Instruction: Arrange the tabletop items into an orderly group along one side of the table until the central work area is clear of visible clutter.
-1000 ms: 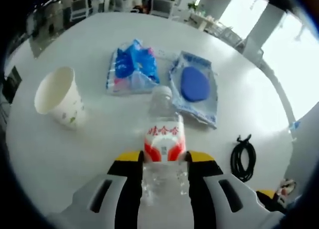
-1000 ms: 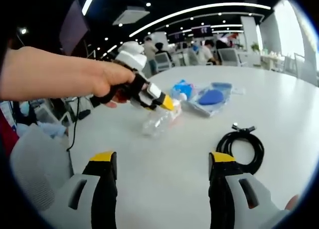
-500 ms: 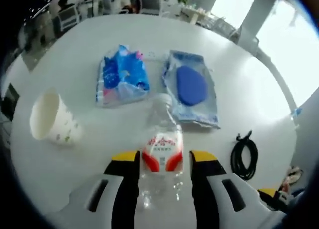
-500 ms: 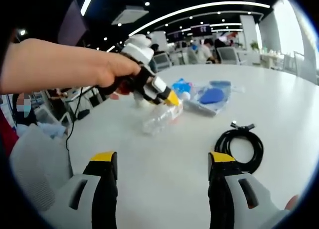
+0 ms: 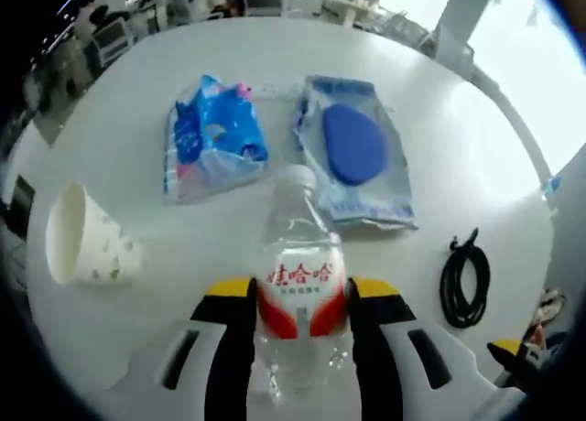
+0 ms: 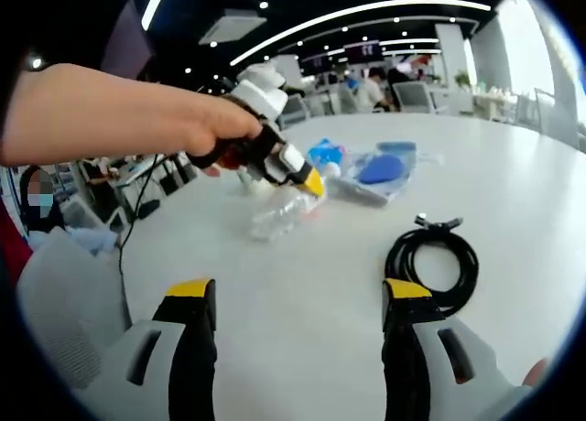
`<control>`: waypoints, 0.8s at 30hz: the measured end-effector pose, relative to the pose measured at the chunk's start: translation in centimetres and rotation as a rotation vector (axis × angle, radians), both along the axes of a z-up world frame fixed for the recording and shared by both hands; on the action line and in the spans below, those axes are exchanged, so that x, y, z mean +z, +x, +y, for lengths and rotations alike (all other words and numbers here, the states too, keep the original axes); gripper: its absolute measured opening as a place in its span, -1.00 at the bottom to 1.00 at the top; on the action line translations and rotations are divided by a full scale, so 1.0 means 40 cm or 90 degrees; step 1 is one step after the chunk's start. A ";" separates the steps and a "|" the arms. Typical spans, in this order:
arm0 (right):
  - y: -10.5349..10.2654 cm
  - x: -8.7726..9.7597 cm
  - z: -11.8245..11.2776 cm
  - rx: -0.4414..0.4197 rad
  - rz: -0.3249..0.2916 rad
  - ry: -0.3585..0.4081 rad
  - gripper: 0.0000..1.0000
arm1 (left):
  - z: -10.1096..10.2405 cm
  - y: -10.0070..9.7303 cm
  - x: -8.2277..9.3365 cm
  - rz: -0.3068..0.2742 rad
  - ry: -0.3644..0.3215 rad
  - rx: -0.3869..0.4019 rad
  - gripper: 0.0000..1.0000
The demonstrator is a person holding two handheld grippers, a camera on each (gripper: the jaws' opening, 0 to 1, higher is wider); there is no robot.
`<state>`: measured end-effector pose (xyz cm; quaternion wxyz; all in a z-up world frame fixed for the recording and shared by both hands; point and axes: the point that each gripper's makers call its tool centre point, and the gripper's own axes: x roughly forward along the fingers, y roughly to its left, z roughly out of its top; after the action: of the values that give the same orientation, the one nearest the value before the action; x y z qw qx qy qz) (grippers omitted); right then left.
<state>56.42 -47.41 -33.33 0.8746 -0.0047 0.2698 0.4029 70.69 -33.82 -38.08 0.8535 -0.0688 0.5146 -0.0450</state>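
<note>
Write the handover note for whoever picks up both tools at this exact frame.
Left tool: shut on the clear water bottle, bottle lying between its jaws.
Right tool: open, holding nothing, above the white table, near the black cable.
On the table: paper cup tipped on its side, blue tissue pack, and a clear bag with a blue pad side by side beyond the bottle.
Done: bottle grasped. Left: place the bottle by the two packs, then bring over the cup and cable.
</note>
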 end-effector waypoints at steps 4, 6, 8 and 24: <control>0.000 0.000 0.003 0.006 0.000 -0.004 0.47 | -0.001 -0.002 -0.006 0.003 0.002 0.000 -0.24; -0.004 0.007 0.009 0.014 -0.003 0.002 0.48 | -0.001 -0.002 -0.007 0.003 0.003 -0.005 -0.25; -0.005 0.008 0.010 0.015 -0.004 0.000 0.48 | 0.000 -0.002 -0.006 0.003 0.003 -0.003 -0.26; -0.016 0.011 0.020 0.026 -0.007 0.002 0.48 | 0.009 -0.002 0.014 -0.054 -0.010 0.013 -0.34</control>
<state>55.79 -46.63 -32.89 0.8675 -0.0110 0.2646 0.4211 70.63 -33.46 -37.54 0.8745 -0.0786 0.4766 -0.0430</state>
